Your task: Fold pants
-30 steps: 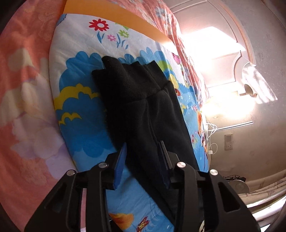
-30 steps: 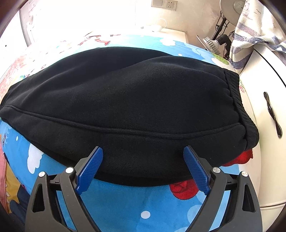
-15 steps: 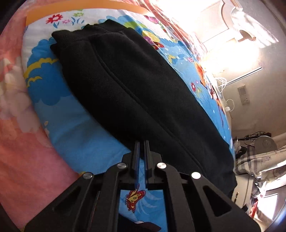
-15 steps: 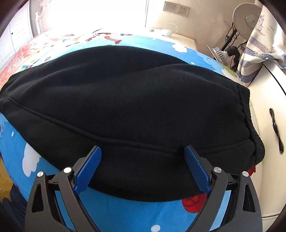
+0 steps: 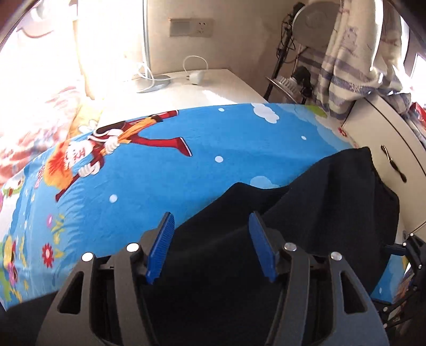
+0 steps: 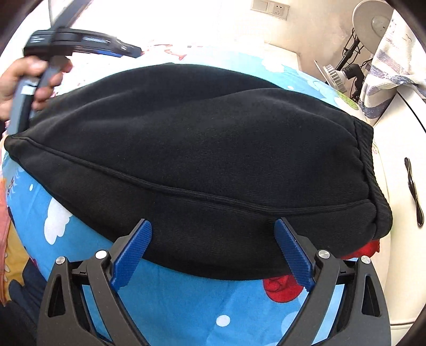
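Pants [image 6: 202, 149] lay folded on the bed, on the blue cartoon sheet [image 6: 186, 300]. Long axis ran left-right across the right wrist view, ribbed waistband [image 6: 372, 181] at the right end, pointing toward the white cabinet [image 6: 399, 186]. A side seam ran along the near edge.

Our right gripper [image 6: 213, 252] was spread wide, both blue pads hovering at the near edge of the pants, nothing between them that they pinched.

Our left gripper [image 5: 210, 244] was also open, moderate gap, pads over black fabric but not clamping it. From the right wrist view we saw it from outside [image 6: 87, 45], held in the left hand [image 6: 24, 79] above the far-left end of the pants; jaw state unreadable there.

Left wrist view only: the pants [image 5: 306, 226] as a dark mass at lower right, the Santa print [image 5: 87, 157] on the sheet [image 5: 213, 138], a nightstand [image 5: 213, 85] with a charger [image 5: 197, 77], and the right gripper's edge [image 5: 410, 255] at far right.

Both views: the wall socket [image 6: 277, 10] and a striped towel [image 5: 354, 61] hung by the cabinet.
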Motion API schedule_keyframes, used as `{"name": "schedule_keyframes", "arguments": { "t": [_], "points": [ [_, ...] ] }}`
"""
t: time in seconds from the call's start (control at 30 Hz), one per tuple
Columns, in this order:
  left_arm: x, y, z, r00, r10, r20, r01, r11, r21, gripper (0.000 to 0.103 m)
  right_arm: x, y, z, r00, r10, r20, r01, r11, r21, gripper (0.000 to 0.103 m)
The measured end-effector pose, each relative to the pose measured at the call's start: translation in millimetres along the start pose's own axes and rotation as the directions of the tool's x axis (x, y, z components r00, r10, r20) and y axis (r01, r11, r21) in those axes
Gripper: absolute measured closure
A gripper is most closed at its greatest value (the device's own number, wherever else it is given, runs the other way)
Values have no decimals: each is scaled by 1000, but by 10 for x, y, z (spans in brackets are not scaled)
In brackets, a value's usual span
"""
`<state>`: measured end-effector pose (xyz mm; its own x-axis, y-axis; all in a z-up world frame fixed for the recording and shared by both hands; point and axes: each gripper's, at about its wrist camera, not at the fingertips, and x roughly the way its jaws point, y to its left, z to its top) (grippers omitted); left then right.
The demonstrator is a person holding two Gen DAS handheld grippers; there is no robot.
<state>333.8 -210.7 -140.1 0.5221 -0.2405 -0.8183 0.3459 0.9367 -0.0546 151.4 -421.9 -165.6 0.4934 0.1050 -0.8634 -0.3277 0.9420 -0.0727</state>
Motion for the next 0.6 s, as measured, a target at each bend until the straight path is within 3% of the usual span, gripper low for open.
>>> {"name": "schedule_keyframes", "arguments": {
  "t": [0.07,0.13,0.17,0.23,0.3,0.37,0.43,0.5,0.6],
  "points": [
    [302,-51,194,998,-16,-68,20,998,58,45,-96,-165,7,999,-15,42,14,999,34,13],
    [524,-142,291,984,-84,-156,103,988,116,45,-202,-388,45,992,-69,103,62,996,69,12],
    [633,-206,299,977,-85,-196,115,982,147,47,-238,-502,75,985,-109,133,98,992,85,12],
    [776,-256,316,968,-79,-237,125,975,186,87,-251,-706,150,970,-175,170,158,982,106,11],
    [722,-236,436,982,-33,-187,68,980,185,98,-116,-851,196,971,-200,135,187,977,100,11],
    [702,-106,556,988,-33,-150,49,993,107,99,137,-960,143,969,-248,12,245,964,102,11],
    [802,-85,549,987,-19,-159,35,995,98,98,169,-1044,43,978,-210,12,206,966,158,11],
    [856,-85,491,989,-8,-150,22,996,86,98,146,-1023,5,975,-221,4,218,963,161,11],
    [784,103,507,997,34,-65,-39,997,-74,92,128,-1007,-14,970,-243,-6,241,956,166,10]
  ]
}}
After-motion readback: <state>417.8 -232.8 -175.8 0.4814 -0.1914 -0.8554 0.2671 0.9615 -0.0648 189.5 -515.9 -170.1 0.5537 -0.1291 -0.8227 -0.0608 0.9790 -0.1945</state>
